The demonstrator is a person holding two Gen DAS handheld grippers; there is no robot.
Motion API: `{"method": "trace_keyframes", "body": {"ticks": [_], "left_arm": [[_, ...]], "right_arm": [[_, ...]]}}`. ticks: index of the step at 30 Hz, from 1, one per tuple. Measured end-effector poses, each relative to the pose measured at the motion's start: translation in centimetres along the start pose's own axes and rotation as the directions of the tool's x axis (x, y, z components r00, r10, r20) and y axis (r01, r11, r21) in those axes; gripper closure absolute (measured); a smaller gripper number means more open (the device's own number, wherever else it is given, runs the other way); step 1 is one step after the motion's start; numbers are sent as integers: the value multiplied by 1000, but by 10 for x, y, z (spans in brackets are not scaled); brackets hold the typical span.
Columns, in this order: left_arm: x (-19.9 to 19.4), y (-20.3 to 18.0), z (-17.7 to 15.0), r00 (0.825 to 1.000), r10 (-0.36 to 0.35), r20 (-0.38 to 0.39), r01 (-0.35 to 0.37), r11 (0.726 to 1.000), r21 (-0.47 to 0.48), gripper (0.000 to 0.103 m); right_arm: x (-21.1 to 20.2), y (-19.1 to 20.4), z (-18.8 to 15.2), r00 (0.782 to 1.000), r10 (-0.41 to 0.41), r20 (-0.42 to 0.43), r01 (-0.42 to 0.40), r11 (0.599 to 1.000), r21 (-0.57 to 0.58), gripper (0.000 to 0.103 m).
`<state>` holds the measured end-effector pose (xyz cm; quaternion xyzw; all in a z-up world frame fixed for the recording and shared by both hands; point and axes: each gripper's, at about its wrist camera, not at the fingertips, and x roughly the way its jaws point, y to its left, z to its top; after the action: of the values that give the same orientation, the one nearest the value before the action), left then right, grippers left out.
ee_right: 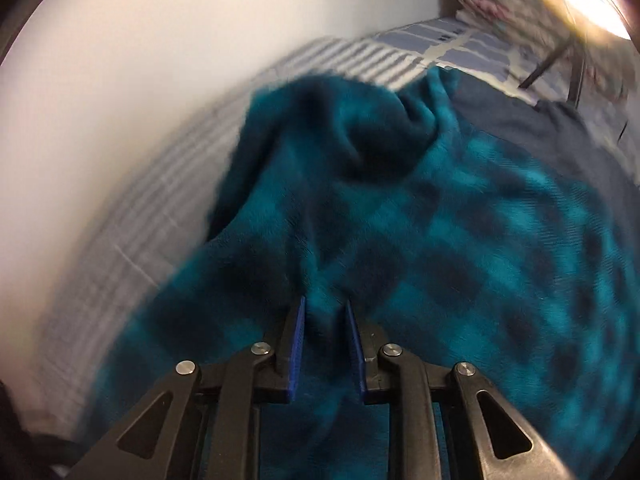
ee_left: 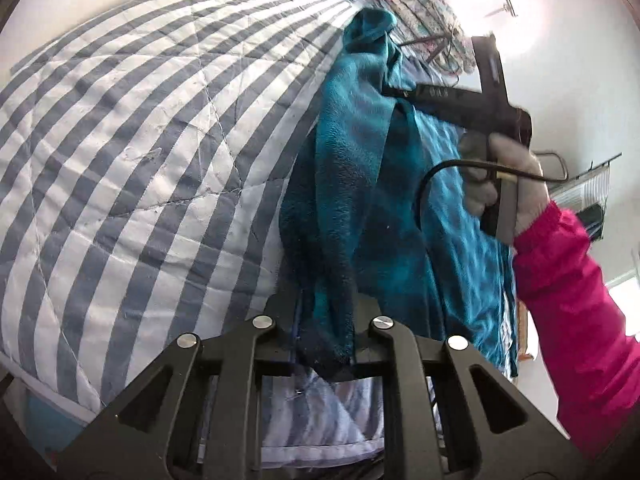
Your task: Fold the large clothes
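Both grippers, left (ee_left: 332,344) and right (ee_right: 325,344), pinch the fleece (ee_left: 348,168) at lower centre, nearly closed; folding barely begun.

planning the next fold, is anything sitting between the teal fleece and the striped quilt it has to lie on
Nothing visible does. The teal fleece hangs bunched from both tongs, and the striped quilt beside it shows only its own wrinkles.

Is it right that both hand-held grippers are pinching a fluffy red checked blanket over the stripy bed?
Not quite: the cloth is teal and dark blue, not red. The right wrist view shows the checked teal fleece gathered between the right hand-held gripper pads. The left wrist view shows the left hand-held gripper pinching it too, above the striped quilt.
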<state>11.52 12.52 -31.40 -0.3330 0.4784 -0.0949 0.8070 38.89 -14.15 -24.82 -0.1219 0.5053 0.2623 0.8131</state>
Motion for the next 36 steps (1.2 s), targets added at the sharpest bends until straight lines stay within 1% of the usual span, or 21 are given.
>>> {"method": "trace_keyframes", "body": {"ticks": [1,3,4,7,9,10,12,14,15,17,19,20,21,23,24,25,26,29,32,34,36], "left_arm": [[-4,-5,-2,1000,3,9,-4,1000,19,92],[-11,-11,-3,1000,7,30,-8,999,43,92],[-13,-18,-3,999,6,41,-8,999,53,93],[-19,-35,-5,997,9,70,-14,997,81,93],[-22,-47,-9,995,10,95,-21,993,114,94],[-22,-52,-9,995,9,103,-22,992,125,94],[-22,-62,-8,994,-1,107,-15,989,146,94],[-21,-70,-8,993,9,116,-29,985,172,94],[-19,-73,-8,993,12,116,-33,982,184,94],[-18,-76,-7,994,12,111,-33,981,192,95],[-13,-81,-4,994,10,111,-33,979,201,95],[-13,-83,-3,994,9,112,-32,978,206,95],[-12,-85,-3,993,11,114,-35,976,213,95],[-15,-89,-5,993,14,119,-42,971,237,95],[-14,-94,-6,993,12,119,-42,966,254,95],[-13,-99,-6,993,11,122,-43,963,266,95],[-13,-101,-8,992,11,124,-45,961,274,95],[-7,-113,-7,992,10,125,-48,952,303,95],[-3,-120,-7,992,17,125,-57,945,322,95],[2,-124,-7,992,22,121,-62,940,335,95],[8,-130,-8,993,28,117,-67,936,346,95]], "right_arm": [[-6,-5,0,1000,-2,4,2,1000,27,80],[-20,-10,0,1000,-9,24,7,999,46,79],[-28,-10,-1,999,9,41,-12,998,56,79],[-55,-1,-4,987,135,83,-142,986,86,78],[-60,11,-7,980,179,84,-186,979,80,78],[-58,20,-8,979,190,74,-196,978,70,78],[-45,31,-7,984,172,39,-174,983,59,78],[-26,36,-8,988,154,0,-154,985,79,76],[-17,35,-10,988,152,-21,-149,984,100,72],[2,36,-12,984,158,-77,-149,982,118,71],[-1,37,-9,986,149,-76,-139,983,118,71],[-5,36,-5,986,155,-68,-146,981,131,66],[-13,35,-2,983,179,-47,-170,973,160,53],[-26,33,7,973,230,-6,-225,956,186,41],[-30,37,10,969,246,-4,-241,953,185,34],[-32,41,13,967,256,-9,-251,951,180,32],[-32,45,15,966,256,-18,-250,953,172,31],[-20,61,23,973,216,-85,-202,968,147,31],[-7,76,25,981,144,-131,-132,986,100,31],[6,83,25,979,97,-177,-83,993,86,31],[14,91,24,977,70,-204,-59,997,56,31]]}}
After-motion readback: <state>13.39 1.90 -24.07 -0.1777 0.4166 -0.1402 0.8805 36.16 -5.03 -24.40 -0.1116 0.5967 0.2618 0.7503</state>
